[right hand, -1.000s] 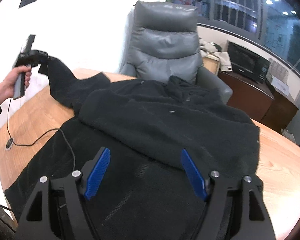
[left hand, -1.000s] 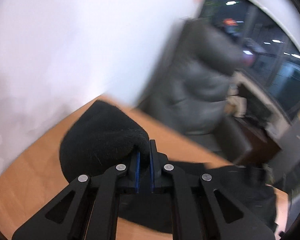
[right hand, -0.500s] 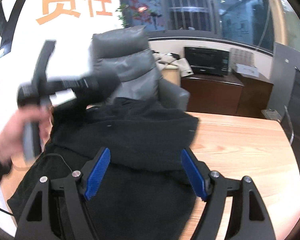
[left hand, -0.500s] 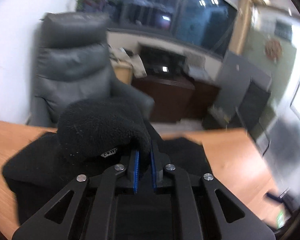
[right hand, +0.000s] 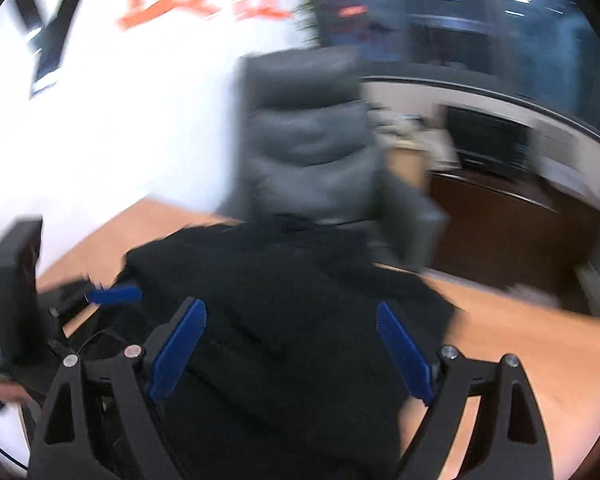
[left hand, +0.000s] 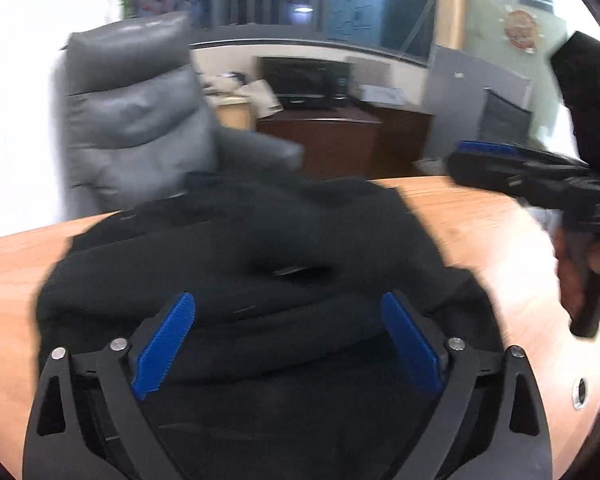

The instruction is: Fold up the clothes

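A black fleece jacket (left hand: 260,240) lies bunched on the wooden table (left hand: 480,240), with a sleeve laid across its body. My left gripper (left hand: 288,308) hovers just above the near part of the jacket. Its jaws are opening wide and the blue pads (left hand: 168,344) press on nothing. In the right wrist view the same jacket (right hand: 300,320) fills the middle. My right gripper (right hand: 290,308) hangs over it, its jaws opening with only loose cloth below them. The right gripper (left hand: 500,160) also shows at the right in the left wrist view, held by a hand (left hand: 596,264).
A grey leather armchair (left hand: 132,120) stands right behind the table's far edge. A dark cabinet (left hand: 332,136) with a screen sits further back by the window. Bare tabletop stretches to the right of the jacket, with a cable hole (left hand: 579,390) near the edge.
My left gripper swung the sleeve across over the jacket, then opened and let it go; the sleeve now lies on the body. My right gripper shifted and spread a little wider.
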